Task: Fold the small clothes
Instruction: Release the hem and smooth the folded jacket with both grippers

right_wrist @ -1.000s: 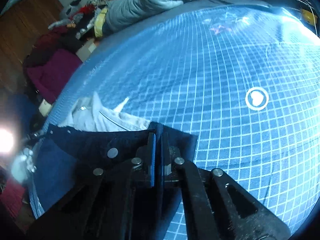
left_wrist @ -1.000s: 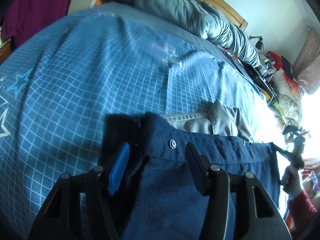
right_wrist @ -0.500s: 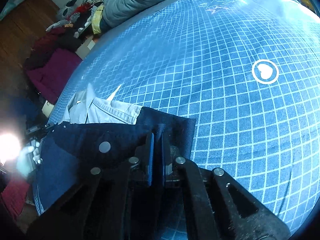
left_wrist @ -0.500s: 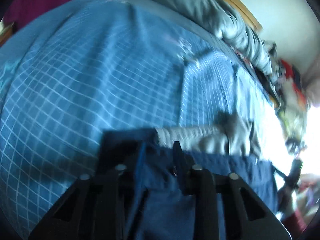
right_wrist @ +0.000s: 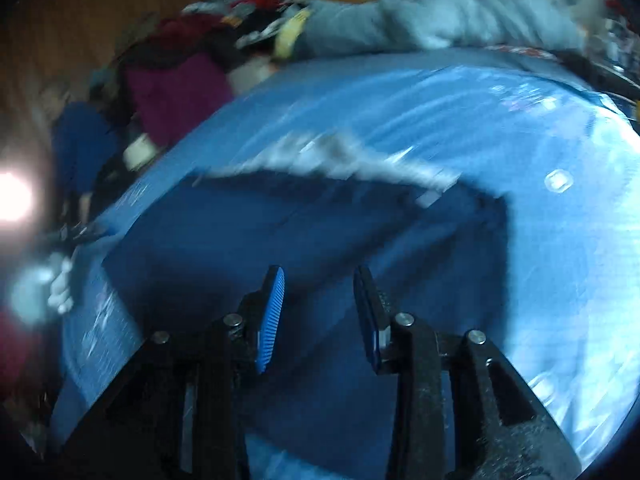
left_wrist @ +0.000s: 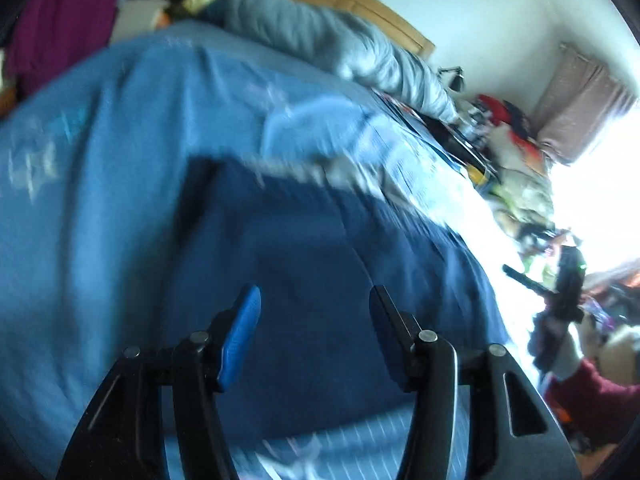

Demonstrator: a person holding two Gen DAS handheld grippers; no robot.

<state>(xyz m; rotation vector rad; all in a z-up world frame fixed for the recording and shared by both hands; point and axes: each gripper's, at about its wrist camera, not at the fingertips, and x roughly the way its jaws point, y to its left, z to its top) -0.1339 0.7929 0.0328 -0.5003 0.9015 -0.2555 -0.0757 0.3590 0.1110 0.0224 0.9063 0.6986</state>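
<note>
Both tongs, the left gripper [left_wrist: 314,304] and right gripper [right_wrist: 319,286], gape with nothing between their fingers, poised above the navy garment [left_wrist: 320,240] spread on the blue bedspread [left_wrist: 100,160].

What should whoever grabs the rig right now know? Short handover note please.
Left hand-held gripper: open, empty, above the navy garment.
Right hand-held gripper: open, empty, above the same garment.
The garment lies spread on the blue checked bedspread, with a pale garment at its far edge.
Done: garment laid out, not held.
Left: next fold, then the pale one. Both views are blurred, so check edges first.
</note>
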